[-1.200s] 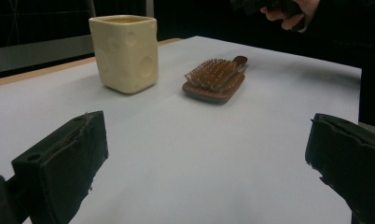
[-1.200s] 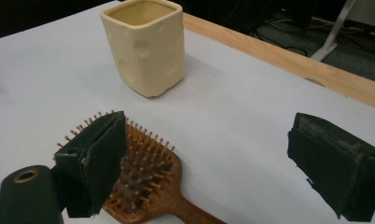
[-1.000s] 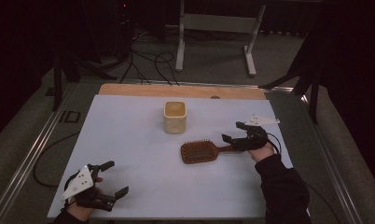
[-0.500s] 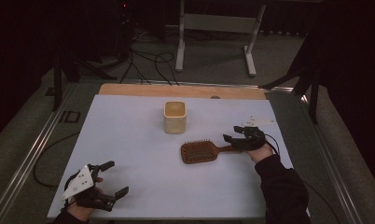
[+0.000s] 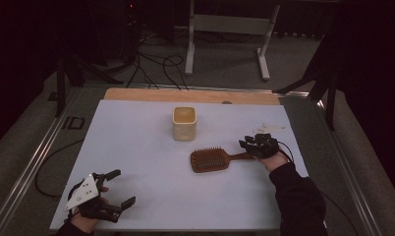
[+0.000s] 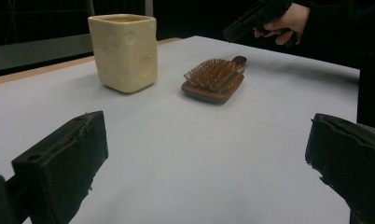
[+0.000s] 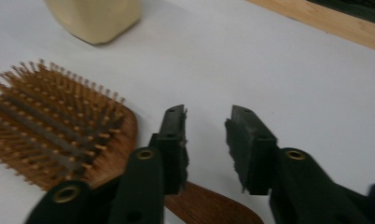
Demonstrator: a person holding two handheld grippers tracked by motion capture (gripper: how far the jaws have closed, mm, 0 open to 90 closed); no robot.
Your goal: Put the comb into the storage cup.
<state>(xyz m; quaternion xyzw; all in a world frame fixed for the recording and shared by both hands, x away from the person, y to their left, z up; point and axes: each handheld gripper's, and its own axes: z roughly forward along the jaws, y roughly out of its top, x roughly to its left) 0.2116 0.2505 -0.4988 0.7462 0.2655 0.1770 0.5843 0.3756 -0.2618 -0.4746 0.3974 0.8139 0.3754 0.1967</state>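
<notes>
Brush [image 5: 210, 160]: a wooden paddle hairbrush, lying bristles up on the white bench [image 5: 136, 147], right of centre, handle [image 5: 240, 157] pointing toward the right gripper.
Handling: likely light and stiff; the smooth varnished wood may slip between hard pads, and the bristles would give under pressure, so the head is a poor place to grasp.
Where to hold: the narrow handle, close to where it widens into the head, taken across its width so the head does not swing down.
Right gripper [image 7: 206, 140]: above the handle; its jaws have just been closing and now stand at a narrow gap. In the right gripper view the handle passes beneath and behind them, and the pads do not look pressed on the wood yet.
Left gripper [image 5: 118, 189]: at the near left corner of the bench, jaws wide apart, nothing between them, well away from the brush.
Cup [image 5: 184, 123]: cream, squarish, upright, just behind the brush head and apart from it.
</notes>
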